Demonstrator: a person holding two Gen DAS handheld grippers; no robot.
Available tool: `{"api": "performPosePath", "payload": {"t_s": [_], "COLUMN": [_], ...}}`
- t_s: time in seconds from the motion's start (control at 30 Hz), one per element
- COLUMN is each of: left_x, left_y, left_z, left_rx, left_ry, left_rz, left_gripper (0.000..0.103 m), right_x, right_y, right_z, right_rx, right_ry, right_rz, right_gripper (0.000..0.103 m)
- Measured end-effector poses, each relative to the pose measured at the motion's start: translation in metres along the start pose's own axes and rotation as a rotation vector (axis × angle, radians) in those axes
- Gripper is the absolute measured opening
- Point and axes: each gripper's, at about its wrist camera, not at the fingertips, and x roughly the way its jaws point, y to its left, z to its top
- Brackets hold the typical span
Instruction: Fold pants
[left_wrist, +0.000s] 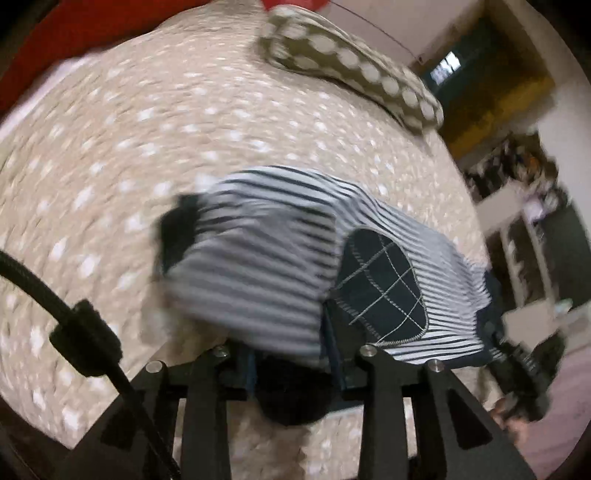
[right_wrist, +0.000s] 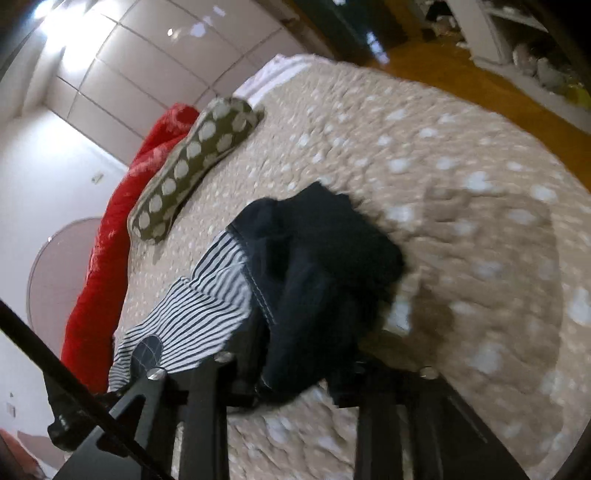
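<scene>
The pants (left_wrist: 280, 254) are white with navy stripes, a navy checked patch (left_wrist: 384, 284) and dark navy cuffs and waistband. They hang bunched above the beige dotted bedspread (left_wrist: 129, 155). My left gripper (left_wrist: 291, 354) is shut on the striped cloth near its lower edge. In the right wrist view the pants (right_wrist: 207, 306) stretch left from a dark navy part (right_wrist: 317, 280). My right gripper (right_wrist: 291, 369) is shut on that navy part. The other gripper (left_wrist: 517, 373) shows at the pants' right end, blurred.
A green pillow with white dots (left_wrist: 351, 70) lies at the far side of the bed. A red blanket (right_wrist: 107, 251) runs along the bed's edge. Shelves (left_wrist: 524, 236) and a wooden floor (right_wrist: 461, 70) lie beyond the bed.
</scene>
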Motion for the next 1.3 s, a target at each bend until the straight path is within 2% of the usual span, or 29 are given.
{"api": "performPosePath", "payload": {"t_s": [0.07,0.2,0.3,0.4,0.5,0.63,0.73,0.9,1.0,1.03,1.07,1.13,1.2,1.23,1.27,1.3], "left_x": [-0.017,-0.063,-0.079,-0.075,-0.06,-0.04,-0.026,-0.015,-0.01,-0.008,-0.003,0.001,-0.002,-0.004,-0.006,-0.009], "left_y": [0.017,0.049,0.064,0.067,0.062,0.044,0.033,0.02,0.008,0.004,-0.001,-0.005,-0.007,-0.007,-0.007,-0.007], "left_z": [0.0,-0.006,-0.013,-0.018,-0.022,-0.024,-0.021,-0.002,0.008,0.01,0.012,0.012,0.01,0.01,0.01,0.01], "left_rx": [-0.051,-0.118,-0.158,-0.176,-0.175,-0.133,-0.117,-0.086,-0.054,-0.036,-0.019,-0.001,0.006,0.006,0.004,0.0], "left_ry": [-0.039,-0.173,-0.205,-0.185,-0.137,-0.058,-0.006,-0.017,-0.017,-0.012,-0.002,0.02,0.01,0.006,0.004,0.001], "left_rz": [0.003,0.11,0.108,0.095,0.04,-0.056,-0.132,-0.148,-0.121,-0.109,-0.086,-0.052,-0.05,-0.054,-0.056,-0.06], "left_gripper": [0.035,0.034,0.034,0.034,0.035,0.046,0.051,0.054,0.054,0.042,0.024,0.02,0.017,0.017,0.016,0.016], "right_x": [-0.015,-0.037,-0.05,-0.049,-0.031,-0.01,-0.002,0.007,0.015,0.017,0.02,0.027,0.032,0.034,0.037,0.039], "right_y": [-0.002,-0.004,0.016,0.053,0.093,0.111,0.117,0.128,0.142,0.146,0.149,0.154,0.156,0.157,0.156,0.156], "right_z": [-0.004,-0.009,-0.014,-0.026,-0.043,-0.06,-0.071,-0.085,-0.091,-0.094,-0.098,-0.105,-0.111,-0.112,-0.111,-0.108], "right_rx": [-0.02,-0.001,-0.065,-0.197,-0.361,-0.439,-0.509,-0.65,-0.744,-0.776,-0.81,-0.871,-0.924,-0.947,-0.959,-0.943], "right_ry": [-0.056,-0.11,-0.149,-0.132,-0.05,0.03,0.045,0.098,0.104,0.104,0.108,0.121,0.119,0.114,0.118,0.134], "right_rz": [-0.072,-0.095,-0.085,-0.033,0.033,0.074,0.058,0.079,0.071,0.063,0.054,0.04,0.019,-0.008,-0.041,-0.038], "right_gripper": [0.051,0.053,0.053,0.053,0.053,0.053,0.053,0.053,0.055,0.057,0.061,0.062,0.062,0.058,0.027,0.007]}}
